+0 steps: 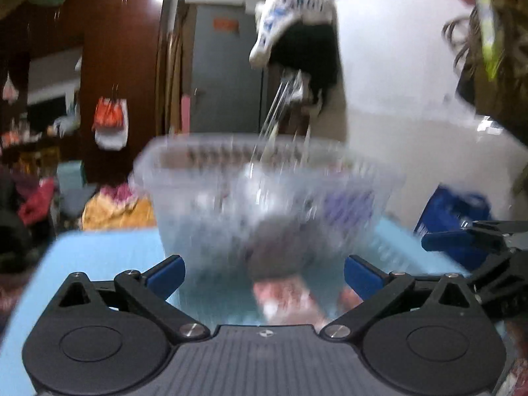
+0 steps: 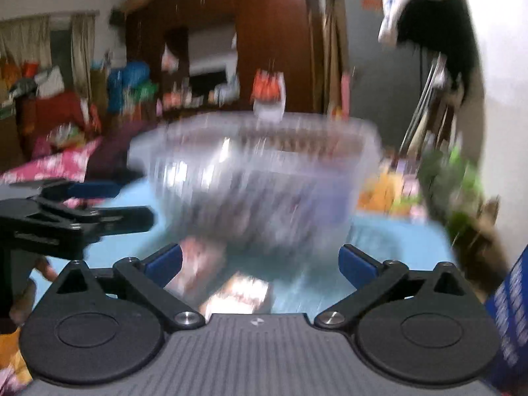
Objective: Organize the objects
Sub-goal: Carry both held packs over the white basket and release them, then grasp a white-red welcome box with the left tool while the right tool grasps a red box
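**Spotter:** Ahead of your claws, what have you got?

**Operator:** Straight ahead of my left gripper (image 1: 264, 272) stands a clear plastic tub with a flared rim (image 1: 264, 198), resting on the light blue table top (image 1: 99, 257). It is badly blurred. I can make out dark and purple shapes inside it, but not what they are.

**Spotter:** Are the claws on it?

**Operator:** No. My left gripper's blue-padded fingers (image 1: 166, 272) are spread as wide as they go, with nothing between them. My right gripper (image 2: 262, 264) is the same: splayed wide and holding nothing. The tub sits beyond both sets of tips.

**Spotter:** Room to move?

**Operator:** Bare blue surface lies left of my left claw, running to the table edge. Just in front of the claws, low between the fingers, lie blurred pink and red packets (image 2: 237, 292). In the left wrist view my right gripper shows close at the right edge, so the two are near each other. A blue printed box (image 2: 510, 323) crowds the right claw's right side.

**Spotter:** Any writing?

**Operator:** A white cap with blue lettering (image 1: 290, 23) hangs above and beyond the tub; the letters are too smeared to read. The box's print is also unreadable.
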`<control>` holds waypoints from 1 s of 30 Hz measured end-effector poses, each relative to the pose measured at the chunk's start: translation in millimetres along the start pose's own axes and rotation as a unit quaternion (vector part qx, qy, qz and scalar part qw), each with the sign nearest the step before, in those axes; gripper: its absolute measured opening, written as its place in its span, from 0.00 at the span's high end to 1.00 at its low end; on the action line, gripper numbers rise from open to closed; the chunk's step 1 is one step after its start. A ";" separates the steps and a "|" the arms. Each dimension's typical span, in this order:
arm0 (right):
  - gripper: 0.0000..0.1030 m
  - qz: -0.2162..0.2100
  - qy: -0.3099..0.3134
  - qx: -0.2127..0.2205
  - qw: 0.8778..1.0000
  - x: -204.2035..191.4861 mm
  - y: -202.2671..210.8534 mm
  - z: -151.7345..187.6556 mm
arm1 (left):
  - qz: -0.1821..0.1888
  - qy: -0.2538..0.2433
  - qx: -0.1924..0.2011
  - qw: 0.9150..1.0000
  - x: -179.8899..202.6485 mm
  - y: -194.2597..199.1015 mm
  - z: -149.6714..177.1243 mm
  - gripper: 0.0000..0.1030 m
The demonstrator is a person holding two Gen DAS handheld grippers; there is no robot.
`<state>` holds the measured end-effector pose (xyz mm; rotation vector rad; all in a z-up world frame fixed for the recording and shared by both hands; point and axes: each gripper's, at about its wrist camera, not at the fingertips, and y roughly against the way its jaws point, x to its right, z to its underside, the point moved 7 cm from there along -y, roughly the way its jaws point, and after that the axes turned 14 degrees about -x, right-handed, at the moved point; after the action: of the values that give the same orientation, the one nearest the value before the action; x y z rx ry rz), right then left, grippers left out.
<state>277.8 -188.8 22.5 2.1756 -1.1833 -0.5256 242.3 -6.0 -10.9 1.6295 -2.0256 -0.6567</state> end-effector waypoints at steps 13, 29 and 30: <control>0.37 0.001 0.000 -0.064 0.998 -9.2 -41.9 33.6 | 0.002 0.067 -0.039 0.997 -26.5 -26.4 25.5 0.00; 0.39 0.006 -0.044 -0.007 0.999 8.3 -26.0 37.6 | -0.010 0.042 -0.099 0.994 13.8 -52.8 26.4 0.12; 0.39 0.006 -0.044 -0.003 0.999 8.3 -25.3 37.5 | -0.015 0.040 -0.097 0.994 13.9 -52.3 26.2 0.18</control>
<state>275.4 -197.0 -22.6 2.1573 -1.2393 -0.6246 263.2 -27.2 -63.1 1.5495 -1.8240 -0.7619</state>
